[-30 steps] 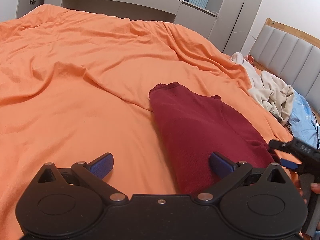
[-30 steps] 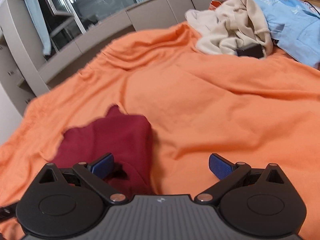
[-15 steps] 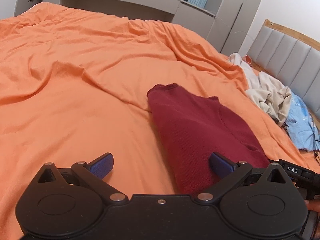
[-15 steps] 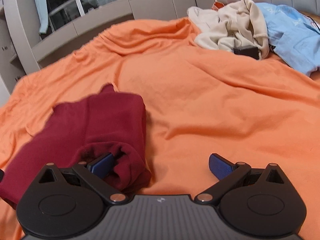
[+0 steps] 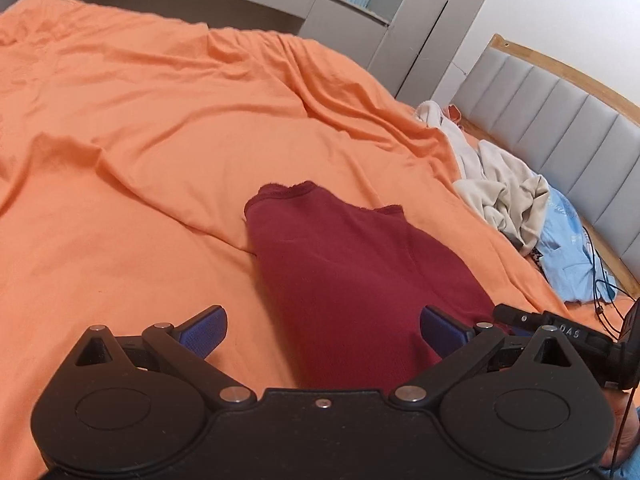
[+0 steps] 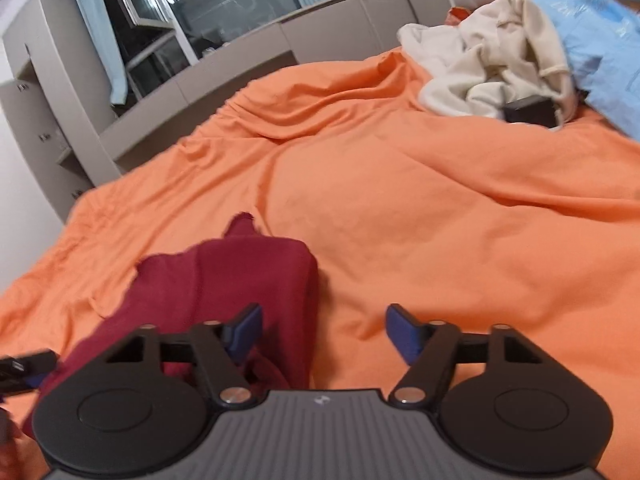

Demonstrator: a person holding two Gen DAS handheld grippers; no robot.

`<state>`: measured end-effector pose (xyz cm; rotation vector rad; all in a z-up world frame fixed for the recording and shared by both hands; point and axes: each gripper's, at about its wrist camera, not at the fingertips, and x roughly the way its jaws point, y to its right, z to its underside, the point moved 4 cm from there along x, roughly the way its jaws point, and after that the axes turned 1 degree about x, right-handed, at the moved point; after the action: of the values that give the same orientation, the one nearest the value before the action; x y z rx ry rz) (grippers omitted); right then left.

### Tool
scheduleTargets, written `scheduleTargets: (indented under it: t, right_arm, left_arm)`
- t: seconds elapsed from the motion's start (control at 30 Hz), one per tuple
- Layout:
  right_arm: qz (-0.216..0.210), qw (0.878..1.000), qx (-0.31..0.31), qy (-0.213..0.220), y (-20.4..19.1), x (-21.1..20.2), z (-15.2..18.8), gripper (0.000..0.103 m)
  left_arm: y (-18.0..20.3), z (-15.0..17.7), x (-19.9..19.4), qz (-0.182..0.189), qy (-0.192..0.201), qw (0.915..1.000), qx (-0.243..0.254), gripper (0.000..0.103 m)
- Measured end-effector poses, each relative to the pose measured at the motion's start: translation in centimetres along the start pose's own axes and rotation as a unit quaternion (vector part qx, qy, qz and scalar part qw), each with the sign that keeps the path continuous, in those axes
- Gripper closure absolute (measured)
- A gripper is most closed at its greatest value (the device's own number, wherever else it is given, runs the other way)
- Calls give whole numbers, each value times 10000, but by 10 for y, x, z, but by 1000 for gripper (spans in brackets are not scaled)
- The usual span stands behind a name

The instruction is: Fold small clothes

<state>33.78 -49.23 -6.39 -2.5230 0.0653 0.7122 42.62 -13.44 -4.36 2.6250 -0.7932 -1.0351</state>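
Right wrist view, nearest: the right gripper [image 6: 322, 334] has its jaws partly apart and has just been closing; the near right edge of the maroon garment [image 6: 240, 276] lies between them, the left pad against the cloth, no firm pinch visible.
Left wrist view, nearest: the left gripper [image 5: 323, 330] has its fingers wide apart over the garment's near left edge, pressing nothing.
Garment place: the maroon garment [image 5: 352, 264] lies flat on the orange bed cover [image 5: 140, 140], in front of both grippers.
Step advice: I judge each gripper should pinch one near corner, both layers, before lifting, and keep the hem level.
Long axis: runs away from the grippers; neckline end far, hem near.
Far: pile of beige and blue clothes [image 6: 516, 56] by the headboard [image 5: 560, 120], well apart.
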Motion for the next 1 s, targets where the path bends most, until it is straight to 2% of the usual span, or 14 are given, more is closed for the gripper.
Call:
scheduleTargets:
  t: [0.07, 0.13, 0.2, 0.3, 0.47, 0.6, 0.7, 0.73, 0.83, 0.93, 0.97, 1.0]
  right_arm:
    - [-167, 9997, -85, 126, -3, 3, -3, 60]
    - [-243, 9992, -284, 132, -10, 6, -5, 66]
    - [-253, 9986, -466, 35, -16, 11, -3, 79]
    - [-301, 9969, -732, 40, -25, 11, 1, 89]
    - [-342, 9911, -1265, 215, -43, 4, 7, 90]
    - [-401, 9898, -1352, 211, -45, 4, 7, 91]
    - [-444, 9837, -1729, 230, -54, 3, 11, 90]
    - [-420, 9820, -1829, 234, -57, 3, 13, 89]
    - [-254, 9863, -1618, 175, -49, 6, 10, 71]
    - [-238, 9923, -1213, 112, -36, 8, 5, 48]
    - [-260, 9938, -1075, 92, -31, 8, 3, 36]
    - [-290, 9949, -965, 71, -28, 9, 2, 30]
  left_arm:
    - [-3, 4, 8, -37, -93, 9999, -20, 0]
    - [-5, 7, 12, -11, -156, 9998, -98, 0]
    - [-7, 8, 13, 2, -160, 9998, -123, 0]
    - [-8, 10, 15, 6, -171, 9997, -147, 0]
    - [-11, 12, 18, 19, -204, 9995, -235, 0]
    - [-12, 12, 19, 27, -211, 9995, -250, 0]
    - [-12, 12, 19, 29, -216, 9994, -260, 0]
    - [-12, 13, 19, 30, -220, 9994, -261, 0]
    - [-11, 12, 19, 33, -224, 9994, -245, 0]
    - [-11, 10, 19, 86, -207, 9996, -175, 0]
    - [-11, 9, 19, 141, -200, 9996, -160, 0]
    - [-10, 8, 19, 222, -201, 9994, -163, 0]
